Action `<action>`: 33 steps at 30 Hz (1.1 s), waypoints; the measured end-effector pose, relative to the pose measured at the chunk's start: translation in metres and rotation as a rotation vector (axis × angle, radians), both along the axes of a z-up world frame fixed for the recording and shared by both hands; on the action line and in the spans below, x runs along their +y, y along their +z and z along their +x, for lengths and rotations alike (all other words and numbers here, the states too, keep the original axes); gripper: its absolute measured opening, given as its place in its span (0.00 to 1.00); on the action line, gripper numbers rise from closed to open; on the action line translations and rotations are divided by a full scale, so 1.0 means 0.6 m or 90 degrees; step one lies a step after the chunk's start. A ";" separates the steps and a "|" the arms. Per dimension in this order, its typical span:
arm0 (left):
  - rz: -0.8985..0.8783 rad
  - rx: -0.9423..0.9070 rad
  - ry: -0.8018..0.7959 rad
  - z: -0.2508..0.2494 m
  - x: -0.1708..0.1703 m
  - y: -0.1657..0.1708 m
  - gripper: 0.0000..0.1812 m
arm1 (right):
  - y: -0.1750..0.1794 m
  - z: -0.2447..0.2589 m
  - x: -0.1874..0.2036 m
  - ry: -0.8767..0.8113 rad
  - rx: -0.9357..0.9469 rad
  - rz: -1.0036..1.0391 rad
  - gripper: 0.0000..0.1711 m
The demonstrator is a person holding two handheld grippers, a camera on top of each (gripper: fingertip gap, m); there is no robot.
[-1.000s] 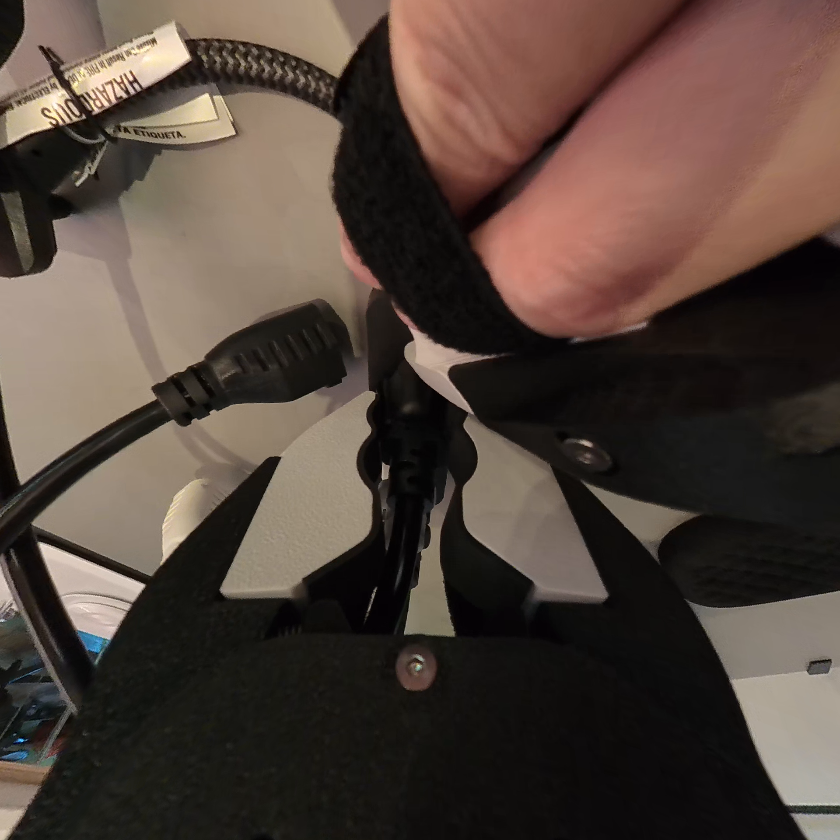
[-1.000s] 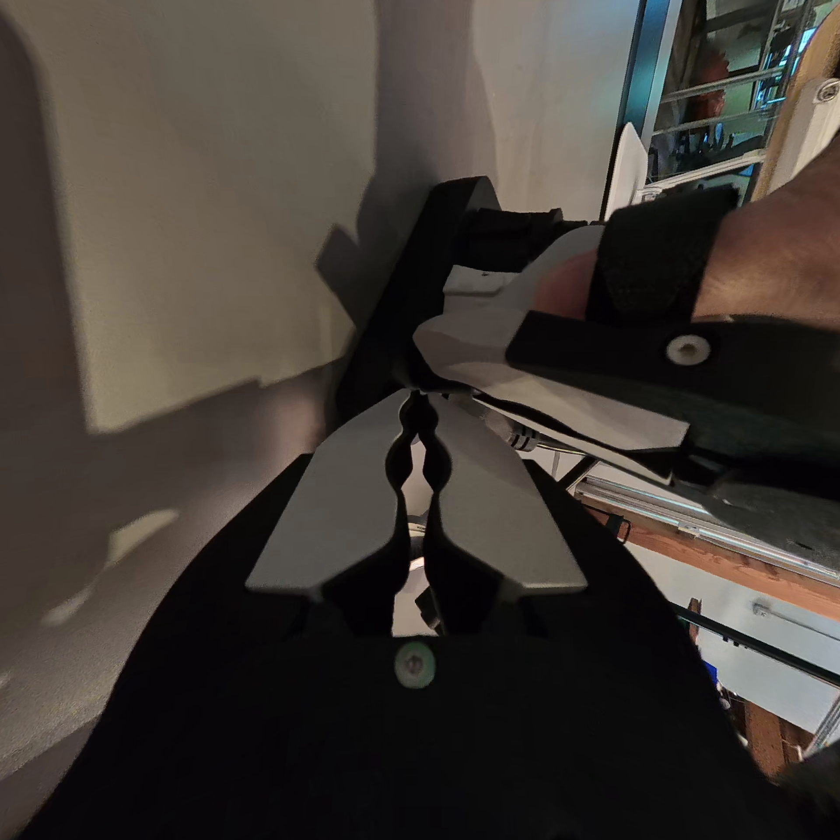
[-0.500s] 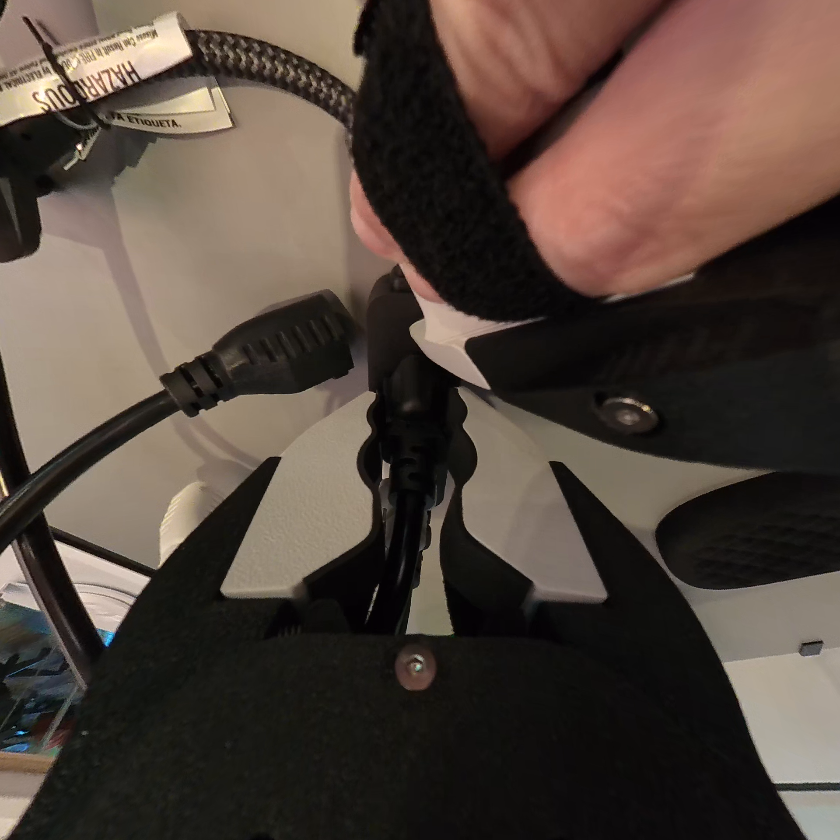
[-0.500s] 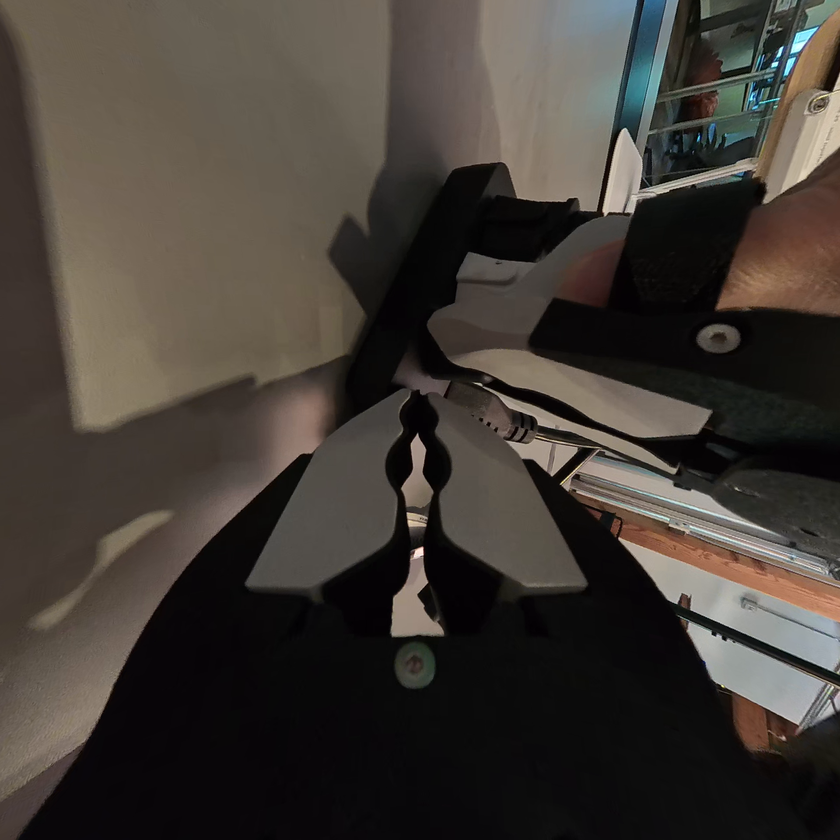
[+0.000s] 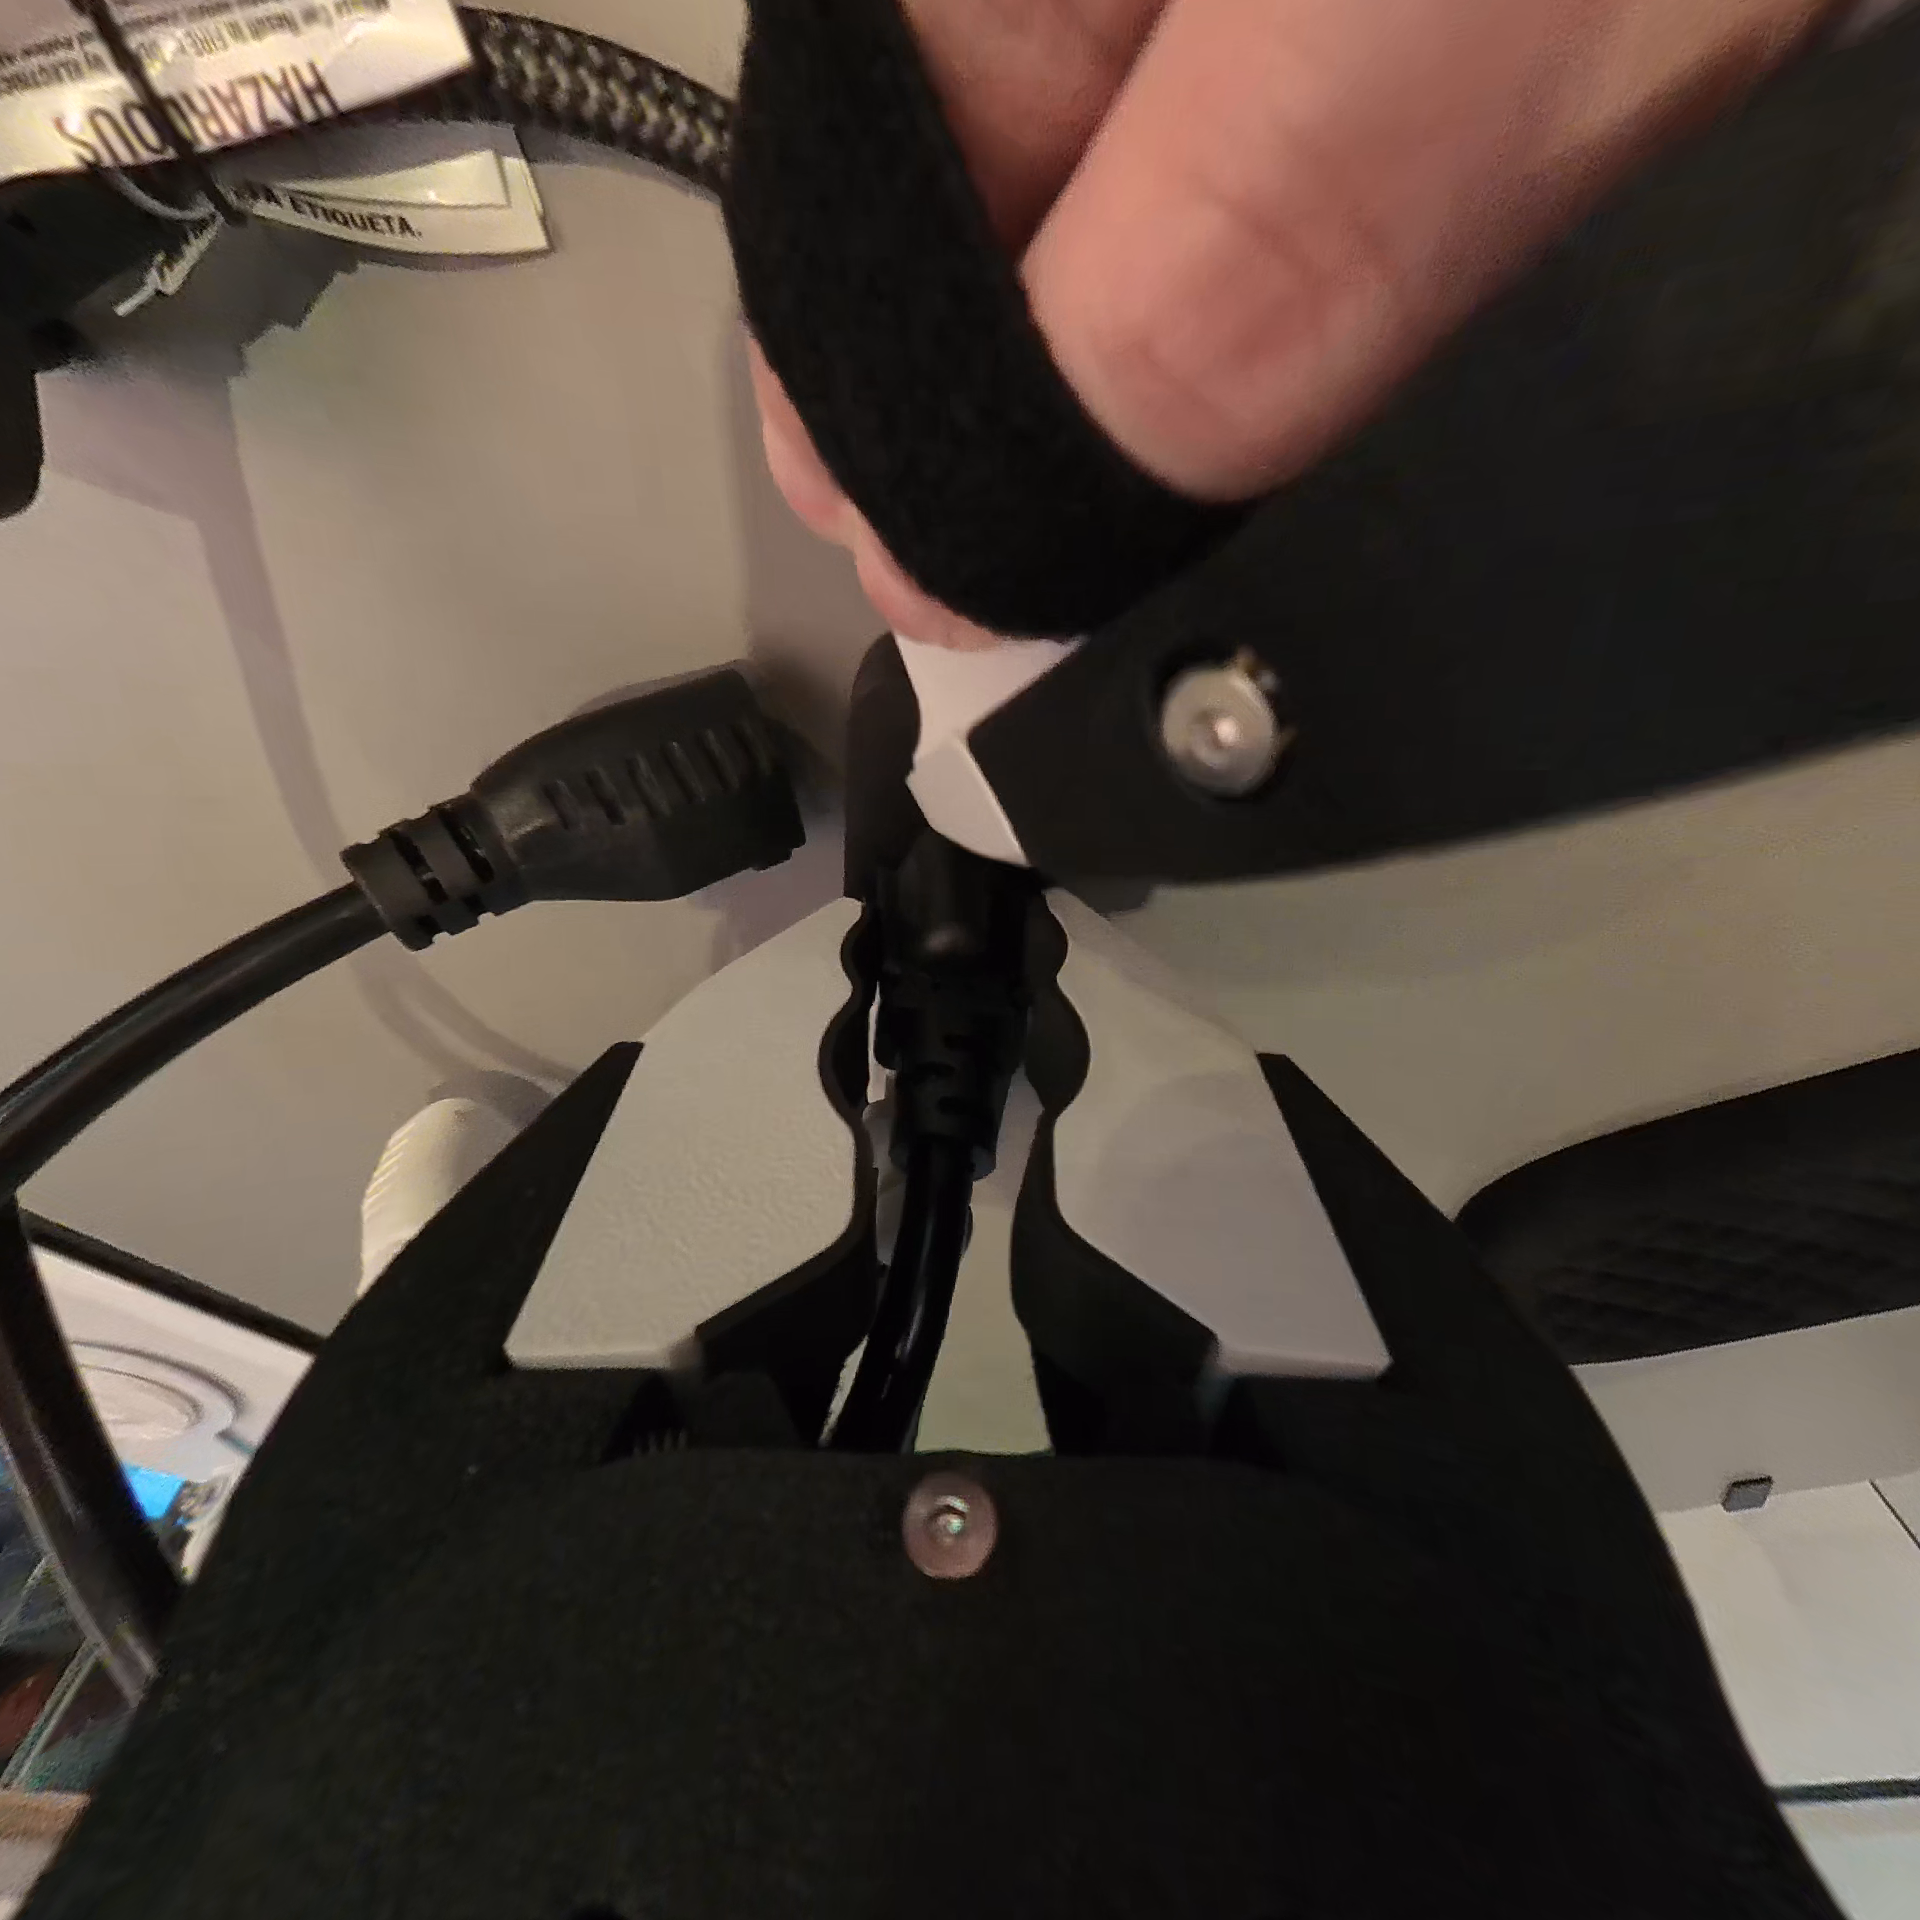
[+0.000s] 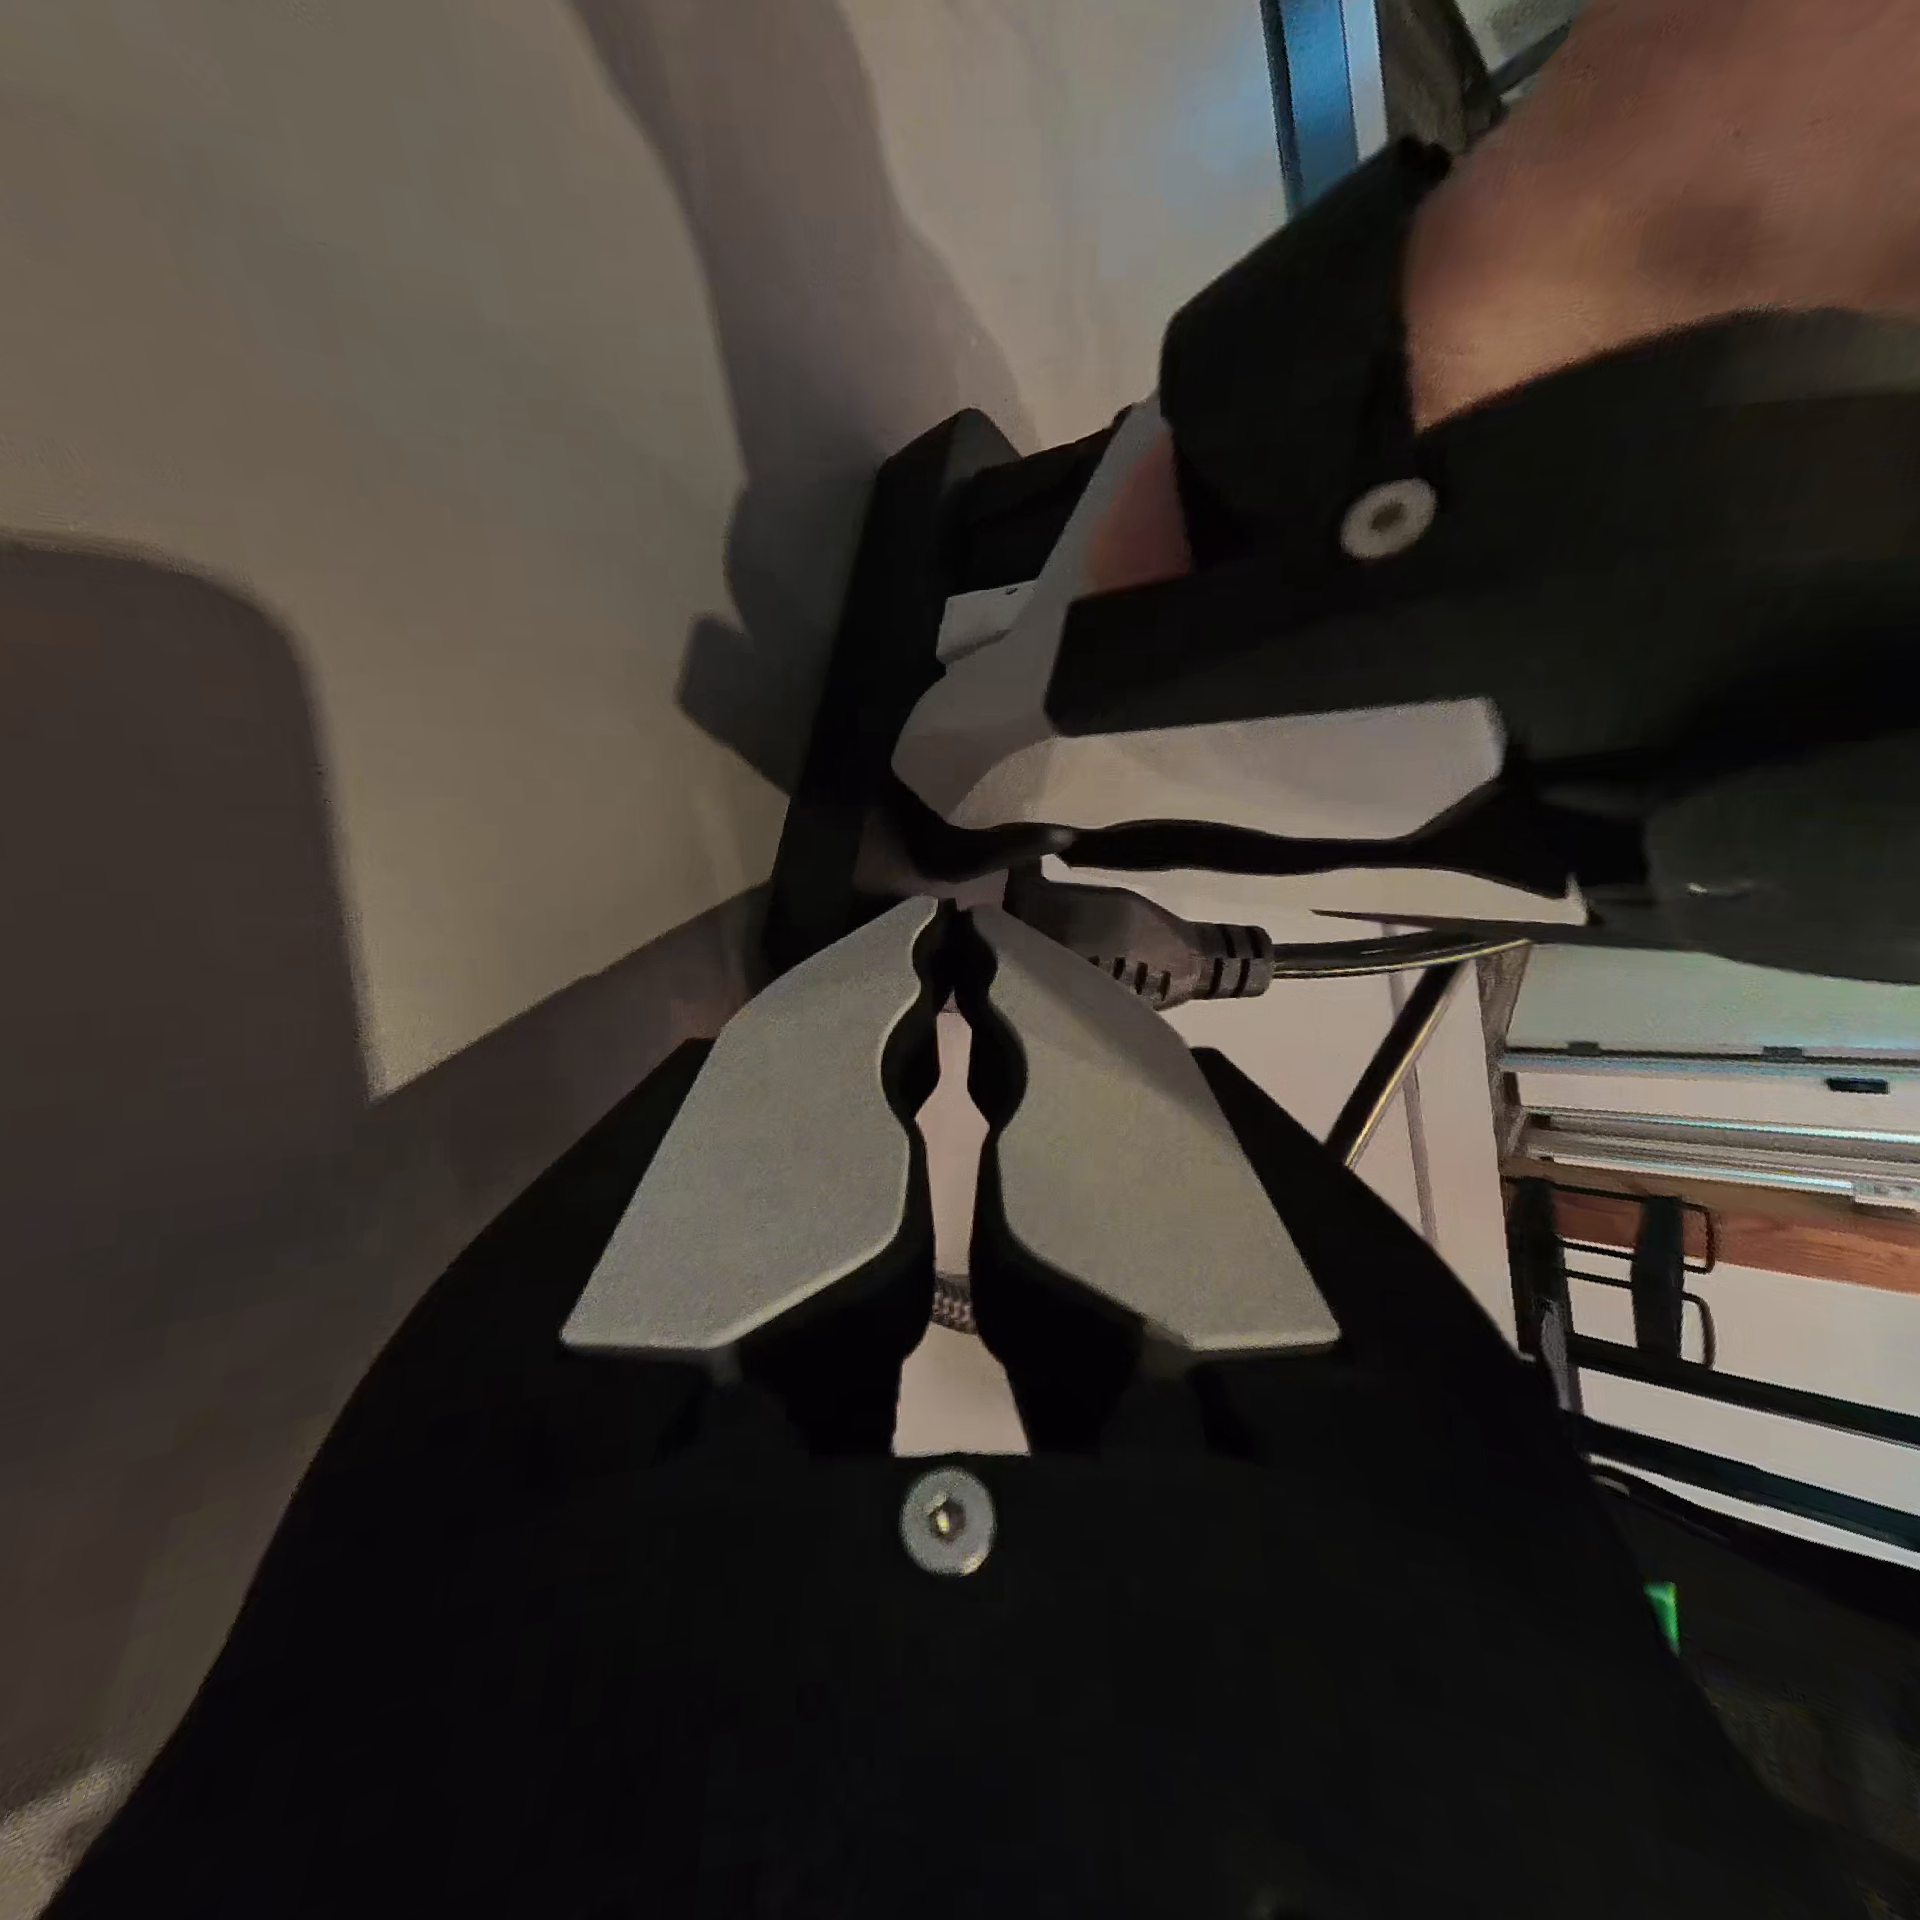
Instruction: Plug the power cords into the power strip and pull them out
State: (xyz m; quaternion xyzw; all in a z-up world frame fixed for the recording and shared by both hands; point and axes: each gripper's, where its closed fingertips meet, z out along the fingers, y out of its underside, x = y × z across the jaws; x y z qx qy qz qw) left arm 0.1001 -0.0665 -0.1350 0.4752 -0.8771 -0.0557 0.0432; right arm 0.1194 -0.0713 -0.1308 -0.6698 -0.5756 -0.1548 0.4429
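Left gripper with grey wavy-edged fingers clamped on ribbed black rubber power plug against pale power strip surface, beside second ribbed black plug; right gripper nearly closed, tips touching, gripping nothing visible.

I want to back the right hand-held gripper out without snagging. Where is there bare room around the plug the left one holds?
Bare: grey surface between braided cable and ribbed plug, at left; also the strip between the right hand-held gripper and the black pad. Crowded: around the held plug, hand overhead.
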 end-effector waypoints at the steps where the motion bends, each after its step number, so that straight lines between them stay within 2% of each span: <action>1: 0.005 0.004 -0.002 0.000 0.000 -0.002 0.14 | 0.000 -0.001 0.000 0.003 -0.004 0.005 0.01; 6: 0.016 0.017 -0.019 0.001 0.000 -0.003 0.15 | 0.001 -0.007 0.001 0.006 -0.033 0.035 0.01; 13: 0.058 -0.013 -0.044 0.000 0.000 -0.001 0.15 | -0.003 -0.005 -0.001 -0.017 -0.039 -0.039 0.01; 18: 0.077 -0.053 -0.007 -0.004 -0.001 -0.001 0.14 | -0.002 -0.007 0.001 -0.018 -0.022 -0.041 0.01; 21: 0.033 -0.047 0.044 -0.002 0.000 -0.003 0.14 | -0.003 -0.006 0.004 -0.006 -0.024 -0.046 0.01; 27: -0.093 0.044 0.135 0.002 0.003 0.002 0.14 | 0.000 -0.005 0.003 0.009 -0.001 -0.064 0.01; 33: -0.017 0.014 0.055 0.001 0.008 0.000 0.14 | -0.004 -0.008 0.005 -0.012 -0.013 -0.073 0.01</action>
